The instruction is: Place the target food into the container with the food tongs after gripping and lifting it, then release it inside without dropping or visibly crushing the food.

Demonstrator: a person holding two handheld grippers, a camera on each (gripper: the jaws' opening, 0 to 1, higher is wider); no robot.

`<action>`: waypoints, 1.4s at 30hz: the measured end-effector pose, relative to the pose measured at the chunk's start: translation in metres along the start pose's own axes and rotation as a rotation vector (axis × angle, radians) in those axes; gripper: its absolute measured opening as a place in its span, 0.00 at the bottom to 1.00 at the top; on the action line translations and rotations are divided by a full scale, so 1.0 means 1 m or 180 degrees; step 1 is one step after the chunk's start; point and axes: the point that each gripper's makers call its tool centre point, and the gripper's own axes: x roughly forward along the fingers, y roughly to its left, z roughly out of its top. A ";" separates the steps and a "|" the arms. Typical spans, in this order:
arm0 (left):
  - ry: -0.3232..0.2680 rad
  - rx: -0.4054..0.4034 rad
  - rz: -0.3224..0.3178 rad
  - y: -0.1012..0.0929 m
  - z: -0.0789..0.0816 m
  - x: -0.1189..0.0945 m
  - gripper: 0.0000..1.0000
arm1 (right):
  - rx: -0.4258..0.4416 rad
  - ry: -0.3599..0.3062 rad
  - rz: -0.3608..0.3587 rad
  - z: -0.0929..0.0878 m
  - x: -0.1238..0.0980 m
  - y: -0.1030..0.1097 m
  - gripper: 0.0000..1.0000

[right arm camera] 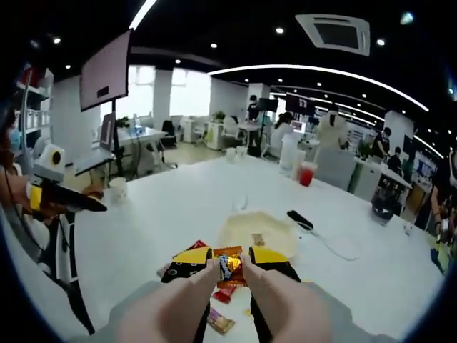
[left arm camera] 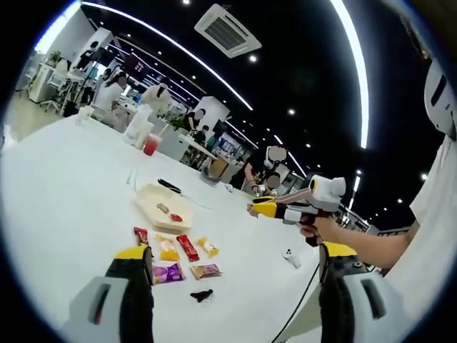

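My right gripper (right arm camera: pixel 230 266) is shut on an orange snack packet (right arm camera: pixel 230 270), held above the white table just short of the cream container (right arm camera: pixel 239 223), which has a small food piece (right arm camera: pixel 258 239) in it. In the left gripper view that container (left arm camera: pixel 146 199) lies mid-table, with several snack packets in front of it: red (left arm camera: pixel 188 246), yellow (left arm camera: pixel 168 249), purple (left arm camera: pixel 168 273). My left gripper (left arm camera: pixel 232 275) hangs wide open above the packets, with nothing between its jaws. The right gripper (left arm camera: pixel 254 209) comes in from the right, held by a hand.
A black elongated object (left arm camera: pixel 169 186) lies behind the container, and a red drink cup (left arm camera: pixel 151 145) stands further back. A small black item (left arm camera: pixel 201 294) and a white piece (left arm camera: pixel 290 257) lie near the table's front. Desks and people fill the room beyond.
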 end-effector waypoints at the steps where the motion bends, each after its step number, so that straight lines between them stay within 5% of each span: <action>1: 0.0001 0.0000 0.0000 0.000 0.000 0.000 0.98 | -0.0005 0.0002 0.0004 0.001 0.001 -0.001 0.19; 13: 0.0032 0.0031 -0.0042 -0.005 0.001 0.008 0.98 | -0.0077 -0.0043 -0.0014 0.013 0.009 -0.016 0.19; 22: 0.0037 0.0045 -0.0022 -0.005 0.000 0.007 0.98 | -0.0096 0.0110 0.0047 -0.004 0.014 -0.028 0.19; 42: 0.0061 0.0081 -0.0026 -0.004 0.002 0.008 0.97 | -0.0260 0.0099 0.0051 0.017 0.036 -0.053 0.19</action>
